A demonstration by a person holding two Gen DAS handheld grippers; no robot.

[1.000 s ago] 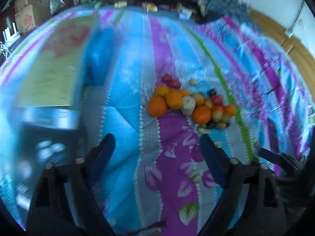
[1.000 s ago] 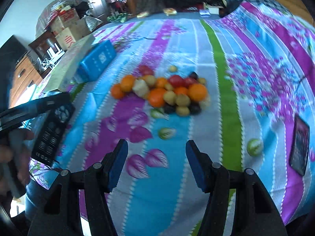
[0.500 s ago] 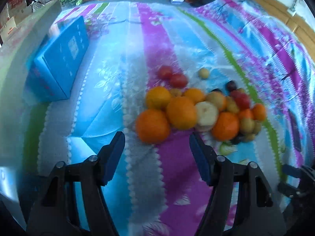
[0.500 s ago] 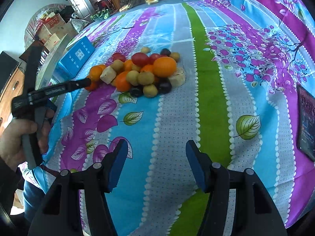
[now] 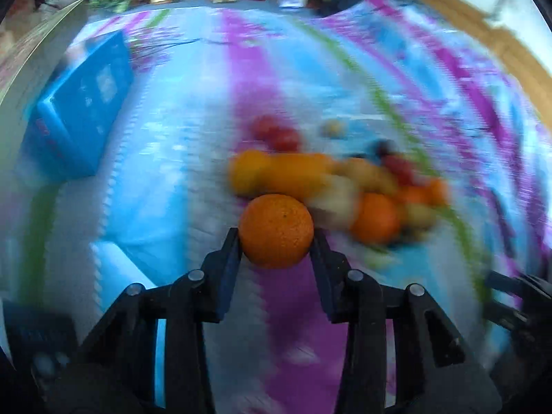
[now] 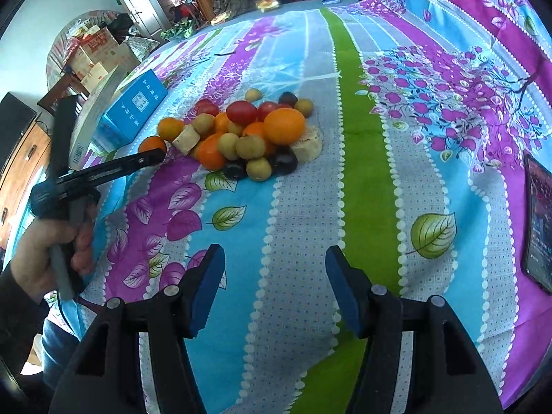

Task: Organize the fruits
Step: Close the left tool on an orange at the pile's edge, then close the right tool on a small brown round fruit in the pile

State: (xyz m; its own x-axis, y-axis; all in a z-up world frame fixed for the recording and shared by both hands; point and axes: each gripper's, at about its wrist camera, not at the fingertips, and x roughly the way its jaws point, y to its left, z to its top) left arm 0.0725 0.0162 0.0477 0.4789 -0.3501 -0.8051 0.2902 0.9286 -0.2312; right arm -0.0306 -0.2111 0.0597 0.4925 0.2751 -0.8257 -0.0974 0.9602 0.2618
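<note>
Striped bedsheet (image 6: 310,207), fruit pile (image 6: 241,134) centre: L gripper (image 5: 276,241) just closed on orange (image 5: 276,231), first pick secured; R gripper (image 6: 274,276) half-open, empty.

Pebbled matt peel on orange (image 5: 276,230). Printed woven cloth (image 6: 303,207), matt, dotted and leafy. Matt black plastic fingers (image 6: 348,296) with blue rubbery ribbed pads. Glossy skins on tomatoes (image 6: 241,112). Blue cardboard box (image 6: 132,112), smooth. Glossy phone (image 6: 538,227) screen. Brown wood cabinet (image 6: 20,158).
</note>
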